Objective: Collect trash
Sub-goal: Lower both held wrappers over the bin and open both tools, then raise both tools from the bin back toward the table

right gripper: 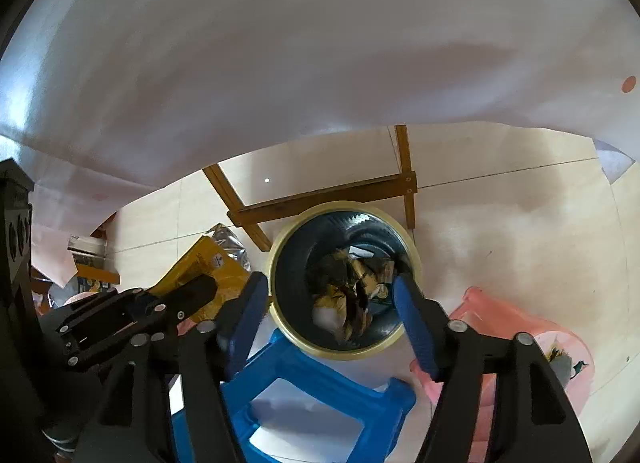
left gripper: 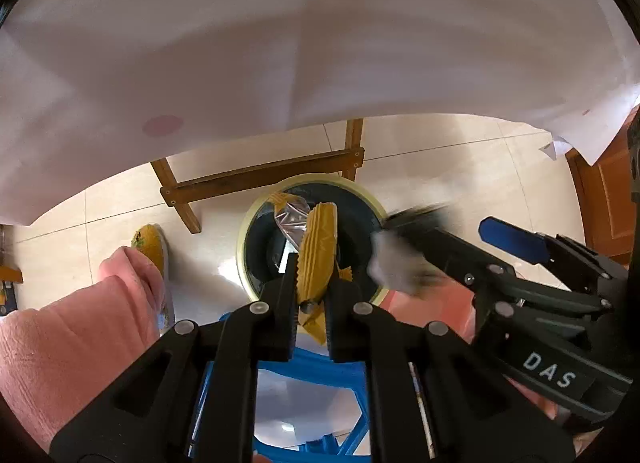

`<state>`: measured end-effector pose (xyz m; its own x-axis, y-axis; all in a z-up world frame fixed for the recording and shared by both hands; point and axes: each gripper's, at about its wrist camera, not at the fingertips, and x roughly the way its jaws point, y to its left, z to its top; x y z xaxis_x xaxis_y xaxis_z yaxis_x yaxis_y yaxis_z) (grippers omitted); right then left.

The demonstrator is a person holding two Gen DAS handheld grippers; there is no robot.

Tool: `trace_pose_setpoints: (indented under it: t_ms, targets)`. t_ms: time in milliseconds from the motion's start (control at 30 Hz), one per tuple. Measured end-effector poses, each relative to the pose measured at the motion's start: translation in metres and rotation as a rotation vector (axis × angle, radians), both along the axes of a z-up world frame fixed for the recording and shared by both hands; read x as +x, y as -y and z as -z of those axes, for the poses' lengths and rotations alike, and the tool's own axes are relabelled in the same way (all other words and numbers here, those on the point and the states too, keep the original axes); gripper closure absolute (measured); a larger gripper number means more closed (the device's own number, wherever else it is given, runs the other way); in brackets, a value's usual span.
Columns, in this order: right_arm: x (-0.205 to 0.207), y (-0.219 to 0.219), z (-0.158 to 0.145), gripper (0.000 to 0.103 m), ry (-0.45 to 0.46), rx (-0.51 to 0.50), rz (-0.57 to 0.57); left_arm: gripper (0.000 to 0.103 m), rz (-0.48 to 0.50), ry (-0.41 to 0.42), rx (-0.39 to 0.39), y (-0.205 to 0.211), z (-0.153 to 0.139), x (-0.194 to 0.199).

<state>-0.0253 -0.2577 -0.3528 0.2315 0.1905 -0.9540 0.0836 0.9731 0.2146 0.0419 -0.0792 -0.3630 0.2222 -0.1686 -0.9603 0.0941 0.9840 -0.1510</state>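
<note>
We are holding the yellow wrapper (left gripper: pixel 318 251) pinched between our left gripper (left gripper: pixel 310 287) fingers directly over the bin (right gripper: pixel 280 263) for dropping, while our right gripper (right gripper: pixel 332 303), spread empty, is framing the bin's mouth.

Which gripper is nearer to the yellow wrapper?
Left. The left gripper is shut on the yellow wrapper, holding it over the trash bin. The right gripper hangs open beside it, above the bin, holding nothing.
</note>
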Motion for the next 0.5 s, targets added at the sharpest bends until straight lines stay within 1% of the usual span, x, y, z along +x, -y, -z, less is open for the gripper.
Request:
trace_pose_setpoints:
  t_ms: [33,67,100,133,167,200,233,300,367,500]
  targets:
    - [0.001,0.001,0.001,0.033,-0.004,0.003,0.005,0.094,-0.001,0.004,0.004,0.000,0.001,0.001]
    - [0.001,0.002,0.002,0.033,-0.009,0.005,0.010,0.091,0.000,0.006,0.009,0.000,0.002,0.002]
    - [0.001,0.004,0.003,0.033,-0.014,0.000,0.019,0.081,-0.002,0.002,0.020,0.000,0.003,0.003]
    - [0.001,0.007,0.004,0.033,-0.018,-0.004,0.031,0.073,-0.008,-0.006,0.035,-0.001,0.005,0.005]
    - [0.001,0.010,0.005,0.033,-0.020,-0.002,0.046,0.056,-0.022,-0.017,0.050,-0.004,0.008,0.008]
    - [0.001,0.013,0.006,0.030,-0.021,0.003,0.061,0.042,-0.034,-0.023,0.050,-0.007,0.009,0.009]
    - [0.001,0.015,0.006,0.027,-0.019,0.006,0.076,0.038,-0.046,-0.026,0.043,-0.011,0.011,0.011]
    - [0.001,0.018,0.003,0.026,-0.003,0.005,0.091,0.031,-0.054,-0.022,0.029,-0.015,0.011,0.014]
    - [0.002,0.017,0.002,0.025,0.000,-0.002,0.089,0.028,-0.037,-0.021,0.030,-0.013,0.010,0.014]
    - [0.002,0.013,-0.001,0.025,-0.003,-0.015,0.077,0.027,0.014,-0.006,0.020,-0.003,0.007,0.011]
